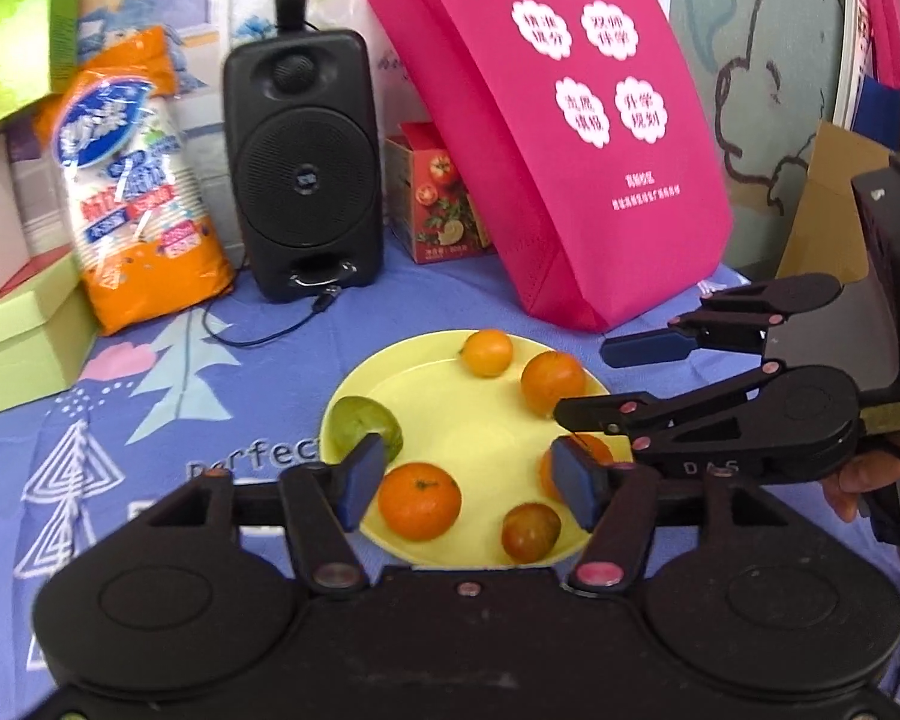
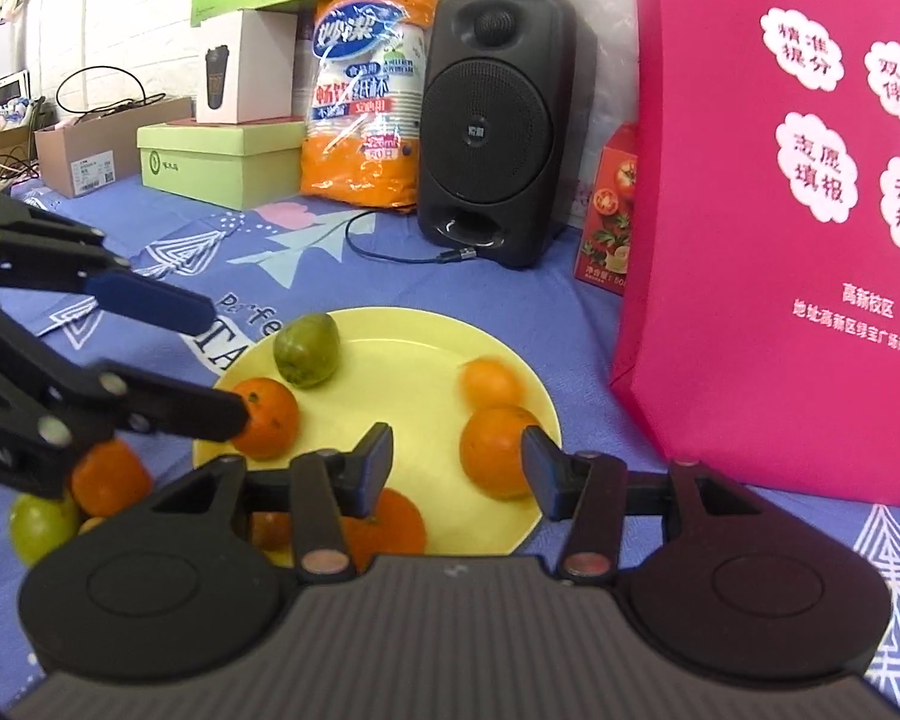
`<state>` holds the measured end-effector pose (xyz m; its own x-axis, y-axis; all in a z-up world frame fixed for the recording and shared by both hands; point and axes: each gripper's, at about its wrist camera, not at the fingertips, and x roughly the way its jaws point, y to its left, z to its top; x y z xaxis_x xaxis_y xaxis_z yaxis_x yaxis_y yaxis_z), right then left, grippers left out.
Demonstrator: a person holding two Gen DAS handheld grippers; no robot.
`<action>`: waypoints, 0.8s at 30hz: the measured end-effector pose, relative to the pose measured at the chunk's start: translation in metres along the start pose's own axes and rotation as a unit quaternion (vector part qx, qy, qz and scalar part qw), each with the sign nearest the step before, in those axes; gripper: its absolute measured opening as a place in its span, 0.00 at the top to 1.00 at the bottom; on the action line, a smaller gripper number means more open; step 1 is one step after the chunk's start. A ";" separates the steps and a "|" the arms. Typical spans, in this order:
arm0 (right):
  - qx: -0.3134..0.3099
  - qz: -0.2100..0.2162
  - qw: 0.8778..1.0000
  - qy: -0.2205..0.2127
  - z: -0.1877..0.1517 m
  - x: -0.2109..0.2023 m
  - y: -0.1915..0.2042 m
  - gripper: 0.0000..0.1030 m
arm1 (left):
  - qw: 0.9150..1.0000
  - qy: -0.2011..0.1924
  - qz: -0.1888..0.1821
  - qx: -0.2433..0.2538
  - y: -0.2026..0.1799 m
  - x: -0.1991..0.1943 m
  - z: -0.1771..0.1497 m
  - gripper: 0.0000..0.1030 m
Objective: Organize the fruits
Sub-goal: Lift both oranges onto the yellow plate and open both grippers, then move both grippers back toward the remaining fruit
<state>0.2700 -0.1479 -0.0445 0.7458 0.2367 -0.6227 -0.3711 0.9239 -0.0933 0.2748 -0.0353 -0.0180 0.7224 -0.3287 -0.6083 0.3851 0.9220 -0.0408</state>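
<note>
Gathering step, by my read: most fruit is on the yellow plate (image 2: 510, 372), a few pieces are still off it.

On the plate, right wrist view: green fruit (image 2: 306, 349) at 11 o'clock, small orange (image 2: 489, 381) at 2 o'clock, larger orange (image 2: 495, 459) at 3 o'clock, a mandarin (image 2: 270, 417) at 9 o'clock, another mandarin (image 2: 390, 525) at 6 o'clock, half hidden by my own finger. Off the rim toward 8 o'clock on the blue tablecloth (image 2: 600, 324): an orange (image 2: 111, 483) and a pale green fruit (image 2: 39, 525), touching or nearly so.

Left gripper (image 1: 468, 474): jaws wide, empty, low over the near part of the plate. A mandarin (image 1: 419, 501) sits just below the gap, a dark reddish fruit (image 1: 531, 531) toward 5 o'clock. Neither pad touches either, as far as I can tell.

Right gripper (image 2: 456, 462): jaws wide, holding nothing. Its right pad (image 2: 540, 468) looks to brush the larger orange; contact uncertain.

Next move, my judgement: swing one gripper to the strays at 8 o'clock, straddle the orange, close gently since round fruit rolls. The two grippers sit close together, so collision is a risk.
</note>
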 end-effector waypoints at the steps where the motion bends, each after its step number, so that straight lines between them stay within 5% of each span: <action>1: 0.001 -0.001 1.000 -0.002 -0.001 -0.004 0.002 0.52 | 1.000 -0.004 0.003 -0.002 0.000 -0.007 -0.003 0.35; 10: 0.007 0.004 1.000 -0.022 -0.019 -0.051 0.027 0.46 | 0.999 -0.008 0.032 -0.028 0.005 -0.059 -0.040 0.35; 24: -0.004 0.045 0.999 0.006 -0.060 -0.078 0.086 0.46 | 0.995 0.026 0.068 -0.071 0.025 -0.097 -0.098 0.35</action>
<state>0.1461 -0.1049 -0.0505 0.7027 0.3147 -0.6382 -0.4408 0.8966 -0.0432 0.1584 0.0397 -0.0377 0.7304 -0.1909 -0.6557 0.1982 0.9781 -0.0640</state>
